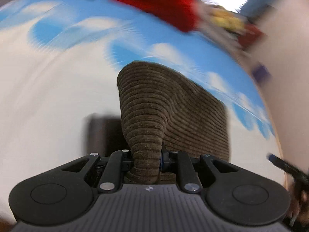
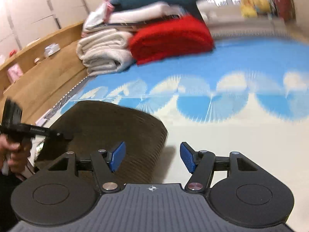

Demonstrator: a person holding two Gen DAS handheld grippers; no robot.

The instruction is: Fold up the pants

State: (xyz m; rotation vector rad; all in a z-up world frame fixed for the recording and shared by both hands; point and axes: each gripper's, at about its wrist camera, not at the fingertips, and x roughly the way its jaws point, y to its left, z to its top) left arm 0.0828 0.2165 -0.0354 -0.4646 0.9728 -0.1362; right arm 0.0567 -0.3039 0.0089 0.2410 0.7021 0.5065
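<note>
The brown corduroy pants (image 1: pixel 164 104) hang bunched from my left gripper (image 1: pixel 147 159), which is shut on a gathered fold of them above the bed. In the right wrist view the pants (image 2: pixel 108 127) sit at the lower left over the blue and white sheet (image 2: pixel 212 73). My right gripper (image 2: pixel 152 158) is open and empty, its blue pads (image 2: pixel 186 159) just right of the pants' edge. The left gripper (image 2: pixel 38 131) shows at the far left, held by a hand.
A red folded blanket (image 2: pixel 170 38), cream towels (image 2: pixel 104 52) and stacked clothes lie at the far end of the bed. A wooden headboard shelf (image 2: pixel 38 58) runs along the left. The red blanket (image 1: pixel 158 2) is also blurred in the left wrist view.
</note>
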